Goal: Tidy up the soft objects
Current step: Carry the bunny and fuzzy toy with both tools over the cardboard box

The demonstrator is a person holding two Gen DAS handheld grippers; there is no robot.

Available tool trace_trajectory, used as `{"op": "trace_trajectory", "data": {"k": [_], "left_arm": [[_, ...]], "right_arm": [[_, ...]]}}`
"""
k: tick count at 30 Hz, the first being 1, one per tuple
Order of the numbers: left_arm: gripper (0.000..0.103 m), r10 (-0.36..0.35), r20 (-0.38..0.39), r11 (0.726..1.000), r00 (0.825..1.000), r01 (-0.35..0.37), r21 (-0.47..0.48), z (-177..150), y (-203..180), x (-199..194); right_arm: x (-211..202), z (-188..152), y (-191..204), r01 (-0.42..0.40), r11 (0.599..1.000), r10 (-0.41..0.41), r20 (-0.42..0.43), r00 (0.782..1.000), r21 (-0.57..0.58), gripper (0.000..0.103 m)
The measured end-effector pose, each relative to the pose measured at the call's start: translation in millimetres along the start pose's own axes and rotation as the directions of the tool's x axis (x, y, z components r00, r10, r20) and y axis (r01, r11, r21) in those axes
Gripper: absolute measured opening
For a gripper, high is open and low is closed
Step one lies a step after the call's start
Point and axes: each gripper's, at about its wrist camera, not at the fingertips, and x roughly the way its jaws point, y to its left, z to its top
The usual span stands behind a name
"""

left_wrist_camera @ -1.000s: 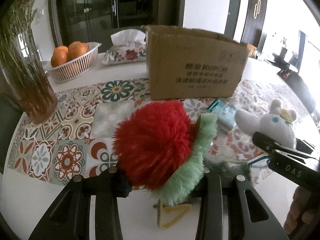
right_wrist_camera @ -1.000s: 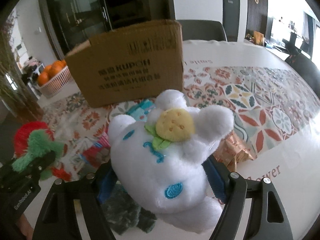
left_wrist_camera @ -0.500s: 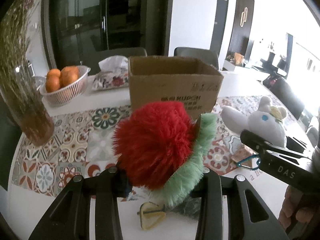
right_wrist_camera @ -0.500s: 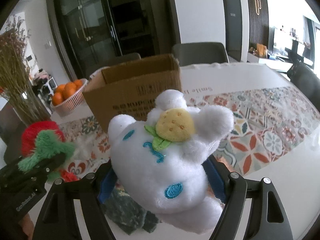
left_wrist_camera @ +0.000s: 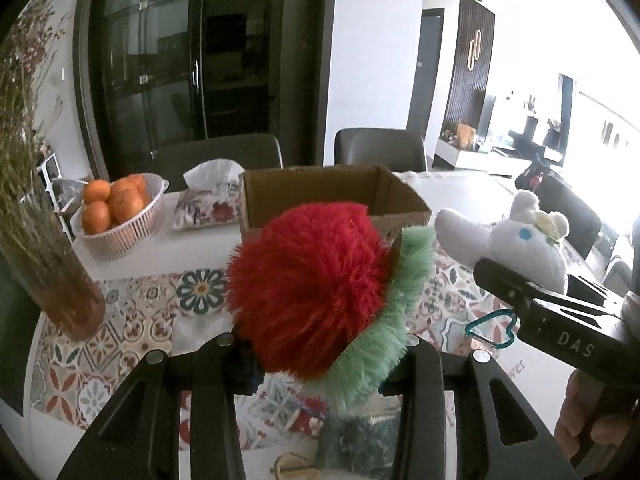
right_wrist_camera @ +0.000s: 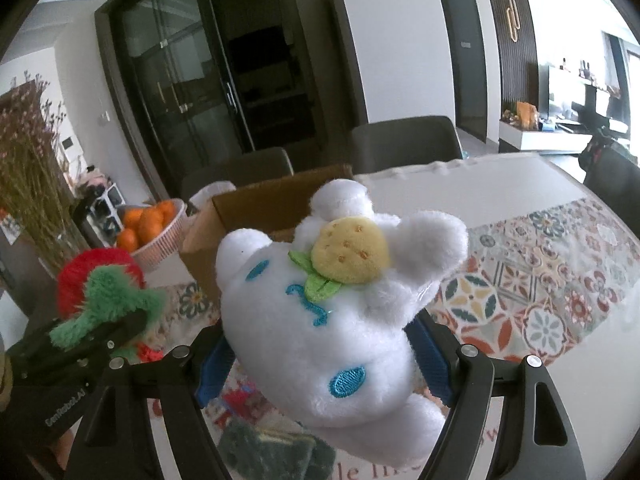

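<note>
Above the near table edge, both grippers are rising; the left gripper is clamping the red pompom, the right gripper the white plush, now nearing the open cardboard box, so dropping looks imminent.

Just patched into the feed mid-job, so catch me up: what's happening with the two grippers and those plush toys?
A person is working both handheld grippers at once. The left gripper is clamped on a fuzzy red and green plush, and the right gripper is clamped on a white plush with a yellow strawberry. Both toys are held up above the patterned table runner, in front of the open cardboard box. Neither toy is in the box yet. A dark green soft item lies on the table below.
</note>
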Motion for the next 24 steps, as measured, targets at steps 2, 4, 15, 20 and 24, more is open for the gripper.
{"op": "trace_trajectory", "data": {"k": [2,4,15,20,24], "left_arm": [[0.039,0.01,0.01,1.0,1.0,-0.01,0.006,8.8,-0.1,2.2],[0.039,0.019,0.021,1.0,1.0,-0.019,0.005,15.5,0.6,3.2],[0.039,0.018,0.043,1.0,0.999,-0.019,0.006,66.1,9.0,18.0],[0.039,0.02,0.035,1.0,0.999,-0.021,0.02,85.1,9.1,27.5],[0.039,0.012,0.013,1.0,1.0,-0.013,0.021,100.8,10.6,41.6]], "right_arm": [[1.2,6.8,1.1,-0.01,1.0,0.01,0.005,1.0,-0.005,0.079],[3.4,17.3,2.3,-0.012,1.0,0.012,0.011,1.0,-0.013,0.079],[19.7,78.1,14.1,-0.055,0.997,0.056,0.012,0.998,-0.06,0.079],[35.6,102.3,16.0,-0.068,0.995,0.066,-0.02,0.998,-0.075,0.079],[51.6,117.7,18.0,-0.073,0.994,0.068,-0.058,0.996,-0.083,0.079]]}}
